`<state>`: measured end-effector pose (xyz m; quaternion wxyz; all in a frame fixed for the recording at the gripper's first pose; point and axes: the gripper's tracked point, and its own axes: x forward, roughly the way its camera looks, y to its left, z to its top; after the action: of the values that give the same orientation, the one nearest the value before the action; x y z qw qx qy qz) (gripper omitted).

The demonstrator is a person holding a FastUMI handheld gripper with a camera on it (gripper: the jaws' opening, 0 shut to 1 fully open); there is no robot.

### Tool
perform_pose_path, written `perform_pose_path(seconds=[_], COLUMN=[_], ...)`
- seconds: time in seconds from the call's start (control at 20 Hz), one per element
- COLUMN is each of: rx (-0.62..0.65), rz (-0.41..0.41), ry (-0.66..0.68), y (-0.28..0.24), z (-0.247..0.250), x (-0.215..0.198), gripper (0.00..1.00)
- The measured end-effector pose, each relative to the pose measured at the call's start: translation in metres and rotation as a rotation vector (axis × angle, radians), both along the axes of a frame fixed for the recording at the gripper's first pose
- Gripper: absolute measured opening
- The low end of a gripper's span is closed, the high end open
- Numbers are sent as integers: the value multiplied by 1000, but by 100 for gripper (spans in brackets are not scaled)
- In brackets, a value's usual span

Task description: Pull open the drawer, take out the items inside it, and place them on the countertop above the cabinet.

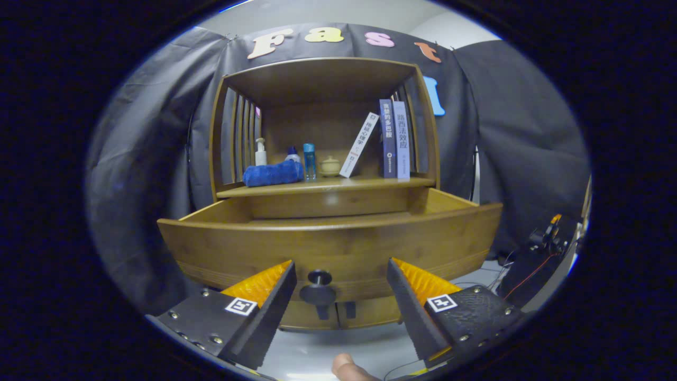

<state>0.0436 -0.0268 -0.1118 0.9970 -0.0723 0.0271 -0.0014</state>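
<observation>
Black cloth backdrop behind a brown wooden cabinet with slatted sides (325, 137). Its countertop shelf (365, 183) already carries a rolled blue towel (273, 173), a white pump bottle (260, 152), a clear blue bottle (309, 161), a small beige lidded pot (330, 166), one leaning white book (359, 144) and two upright dark books (394, 139).

The wide wooden drawer (328, 243) under that shelf stands pulled out, front panel facing the camera. Its interior is hidden behind the front panel from this angle, so can't tell what's inside or if anything is.

The gripper (341, 286) is spread wide, holding nothing. The drawer's dark round knob (319, 277) sits between the fingers, touching neither. A fingertip (349, 368) of the person shows below the fingers.

Handling judgement:
- Drawer: rigid solid wood, looks fairly heavy, probably slides with some friction. The knob is the only grab point, small and smooth, so it could slip from a loose pinch. Looks open enough already.
- Contents unknown. If like the shelf items: towel soft, pinch mid-roll; bottles slick, grip at the body; pot fragile, grip low on the body.
- Next move likely needs a lift over the front panel and a look down inside before picking.
- Free shelf space looks tight; the strip in front of the pot and the books seems the best drop spot.
</observation>
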Motion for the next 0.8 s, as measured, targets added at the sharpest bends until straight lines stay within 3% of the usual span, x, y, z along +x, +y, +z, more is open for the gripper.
perform_pose_path(seconds=[0.2, 0.35, 0.55, 0.8], rx=[-61, -77, -100, -145], rz=[6, -5, -6, -33], ry=[-51, 16, 281, 656], y=[7, 15, 28, 27], z=[58, 74, 33, -44], x=[21, 58, 108, 140], gripper=[100, 100, 100, 100])
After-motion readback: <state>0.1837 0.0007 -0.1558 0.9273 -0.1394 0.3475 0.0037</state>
